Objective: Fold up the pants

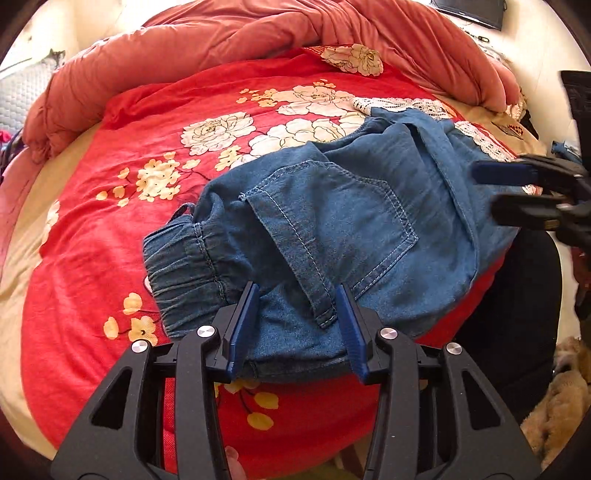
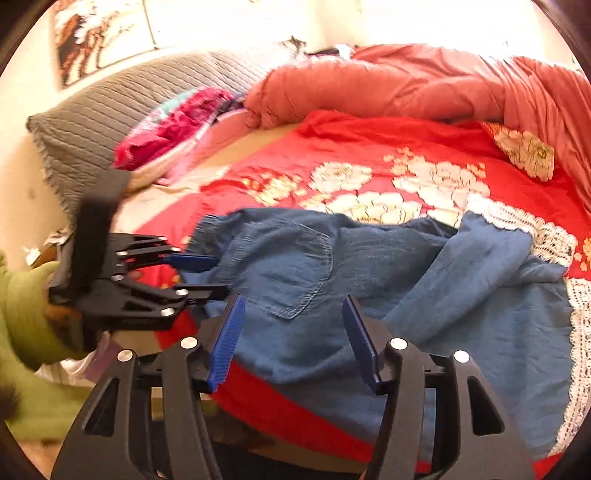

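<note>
The blue denim pants lie bunched on the red floral bedspread at the near edge of the bed, their long axis running across both views — elastic waistband toward the left gripper, legs trailing off toward the right gripper. The left gripper's jaws stand apart, straddling the near denim edge beside the back pocket without pinching it. The right gripper's jaws are parted too, above the cloth, gripping nothing. The left looks nearer its hold — probably the waist end. A rumpled pink quilt banks the far side; a grey headboard stands against a pale wall.
</note>
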A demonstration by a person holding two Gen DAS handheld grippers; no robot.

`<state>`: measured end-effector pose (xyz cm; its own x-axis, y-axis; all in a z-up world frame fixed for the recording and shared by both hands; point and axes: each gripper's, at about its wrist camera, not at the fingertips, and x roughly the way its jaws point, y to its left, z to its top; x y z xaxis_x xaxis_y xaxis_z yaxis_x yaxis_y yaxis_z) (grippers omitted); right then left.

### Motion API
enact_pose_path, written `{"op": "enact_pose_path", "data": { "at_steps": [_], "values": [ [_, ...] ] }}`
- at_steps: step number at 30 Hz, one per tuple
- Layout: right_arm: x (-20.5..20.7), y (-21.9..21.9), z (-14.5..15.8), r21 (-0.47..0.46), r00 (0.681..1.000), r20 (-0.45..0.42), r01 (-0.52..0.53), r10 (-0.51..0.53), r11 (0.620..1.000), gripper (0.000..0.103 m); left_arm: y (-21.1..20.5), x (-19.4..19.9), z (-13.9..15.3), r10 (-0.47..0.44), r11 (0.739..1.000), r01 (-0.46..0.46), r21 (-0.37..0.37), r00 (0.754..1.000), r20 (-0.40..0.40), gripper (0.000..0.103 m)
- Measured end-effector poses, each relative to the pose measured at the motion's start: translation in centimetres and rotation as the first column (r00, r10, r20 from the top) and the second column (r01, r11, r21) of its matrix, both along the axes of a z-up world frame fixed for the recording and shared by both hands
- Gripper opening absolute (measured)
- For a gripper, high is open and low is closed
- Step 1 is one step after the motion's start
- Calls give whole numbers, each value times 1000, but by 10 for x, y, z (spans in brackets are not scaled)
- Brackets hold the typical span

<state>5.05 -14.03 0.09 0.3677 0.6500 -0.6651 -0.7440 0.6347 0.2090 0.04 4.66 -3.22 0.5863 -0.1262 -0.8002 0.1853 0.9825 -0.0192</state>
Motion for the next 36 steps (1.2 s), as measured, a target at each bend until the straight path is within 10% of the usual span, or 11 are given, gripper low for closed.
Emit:
{"op": "enact_pose_path", "data": {
  "at_steps": [6,17,29,36],
  "values": [
    [29,13,-50,-154,990,-80,102,-115,983,54,3,-2,6,6,999,-5,-54,1000,18,39],
    [34,-61,10,-46,946,55,323,-320,945,64,-19,3,76,-69,983,94,-157,985,161,60],
    [93,-88,22,-82,898,95,438,-431,895,68,-115,69,30,-280,908,267,-323,960,7,46],
    [153,-61,14,-162,914,82,406,-398,899,68,-123,112,3,-193,933,172,-317,981,-36,43]
  ]
}}
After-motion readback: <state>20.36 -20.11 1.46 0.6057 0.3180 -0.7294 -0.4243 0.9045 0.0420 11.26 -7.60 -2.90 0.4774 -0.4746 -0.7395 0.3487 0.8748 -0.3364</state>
